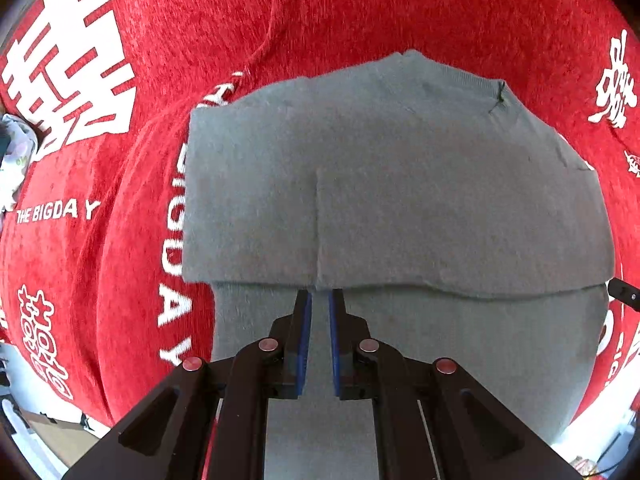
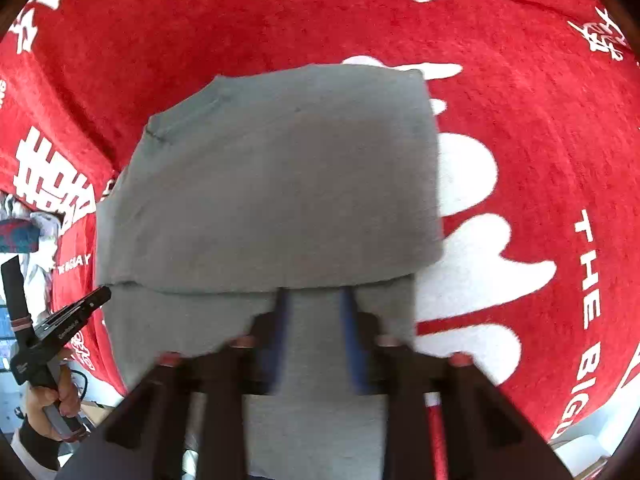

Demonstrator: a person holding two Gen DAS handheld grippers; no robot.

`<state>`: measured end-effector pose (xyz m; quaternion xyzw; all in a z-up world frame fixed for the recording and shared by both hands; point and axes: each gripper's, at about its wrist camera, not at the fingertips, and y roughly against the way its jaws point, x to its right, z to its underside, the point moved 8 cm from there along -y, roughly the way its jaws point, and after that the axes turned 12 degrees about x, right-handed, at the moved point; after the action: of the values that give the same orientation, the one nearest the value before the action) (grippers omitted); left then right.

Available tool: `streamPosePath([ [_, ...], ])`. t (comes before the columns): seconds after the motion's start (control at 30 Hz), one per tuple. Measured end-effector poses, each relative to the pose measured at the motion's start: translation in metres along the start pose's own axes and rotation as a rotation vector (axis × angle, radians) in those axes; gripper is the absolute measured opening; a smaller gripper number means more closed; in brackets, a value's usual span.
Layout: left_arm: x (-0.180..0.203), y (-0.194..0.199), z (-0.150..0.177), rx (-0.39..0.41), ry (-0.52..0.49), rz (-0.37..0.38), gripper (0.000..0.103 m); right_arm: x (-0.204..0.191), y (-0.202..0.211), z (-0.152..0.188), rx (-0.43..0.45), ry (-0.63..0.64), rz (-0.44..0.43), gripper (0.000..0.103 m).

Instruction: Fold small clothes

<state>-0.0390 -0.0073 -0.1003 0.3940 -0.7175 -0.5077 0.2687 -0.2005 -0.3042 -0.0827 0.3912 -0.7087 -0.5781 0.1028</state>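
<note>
A red cloth (image 1: 360, 12) with a short fuzzy pile covers the whole work surface. It carries large white printed characters and the words "THE BIGDAY" (image 1: 58, 211) in white capitals. At the left edge of the surface lies a small pile of pale fabric (image 1: 14, 156), and beyond the near edge a bright floor shows, too blurred to describe.

In the middle of the red cloth lies the grey garment (image 1: 400, 184), a soft fine knit that is flat and matte. Its upper layer is folded over the lower one, so a straight folded edge runs across it just ahead of both grippers. The far outline is rounded, with a small dark stitch near one corner.

The left gripper (image 1: 319, 300) has black fingers with blue pads; they stand slightly apart and hold nothing, tips at the folded edge. The right gripper (image 2: 315, 300) is blurred, its blue pads apart over the grey knit.
</note>
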Motion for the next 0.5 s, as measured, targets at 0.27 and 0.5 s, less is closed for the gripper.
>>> streamPosePath([
  [0.27,-0.004,0.008,0.002,0.045,0.027,-0.035,0.102,-0.026,-0.005,0.007,0.003,0.031,-0.023,0.058],
  [0.5,0.001,0.007,0.004,0.022,0.052,-0.05,0.102,-0.025,-0.001,0.006,0.005,0.026,-0.048,0.084],
])
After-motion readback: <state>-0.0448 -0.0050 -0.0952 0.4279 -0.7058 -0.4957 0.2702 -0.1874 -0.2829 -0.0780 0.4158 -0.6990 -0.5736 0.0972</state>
